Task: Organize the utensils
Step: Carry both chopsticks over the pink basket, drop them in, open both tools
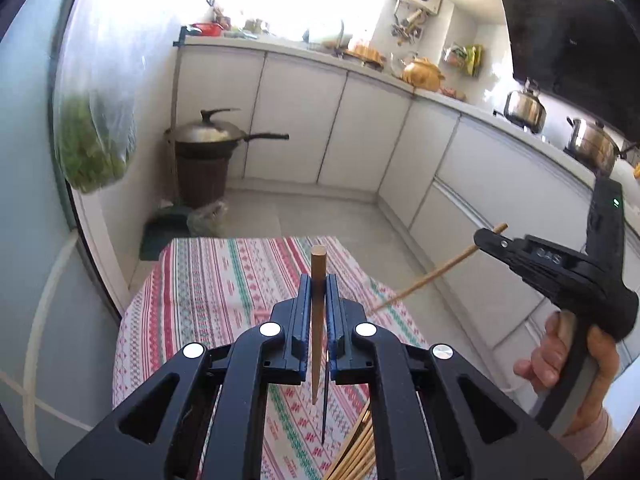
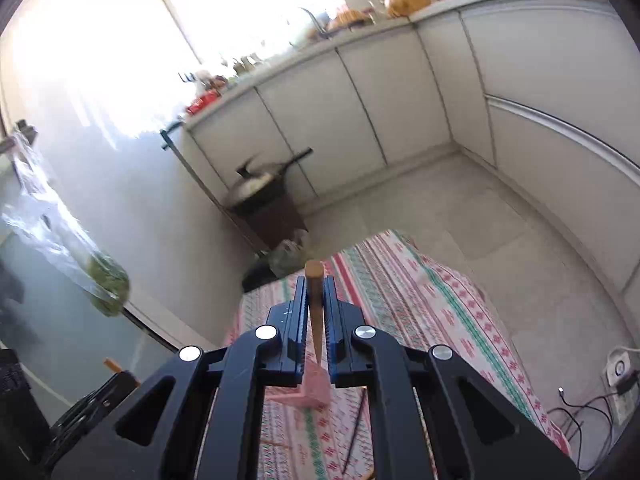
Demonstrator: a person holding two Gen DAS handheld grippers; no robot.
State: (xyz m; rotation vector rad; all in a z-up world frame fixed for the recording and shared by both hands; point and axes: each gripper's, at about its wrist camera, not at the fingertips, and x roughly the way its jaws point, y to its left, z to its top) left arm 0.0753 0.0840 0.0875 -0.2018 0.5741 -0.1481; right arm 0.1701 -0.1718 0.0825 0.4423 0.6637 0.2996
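both the left gripper (image 1: 319, 304) and right gripper (image 2: 316, 312) pinch a light, stiff, slim wooden chopstick (image 1: 318, 280) near its thick end, each held above the striped tablecloth (image 1: 224, 280), long axis running along the fingers, blunt end pointing away.

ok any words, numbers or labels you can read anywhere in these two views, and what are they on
Raised characters on the right tongs' black body, seen in the left wrist view: too blurred to read for certain.
Small pale mark on the black range hood: too small to read.
Green light on the black device behind the tongs: an indicator, not text.
Packets on the wall: print unreadable.
Right wrist view: no legible text.
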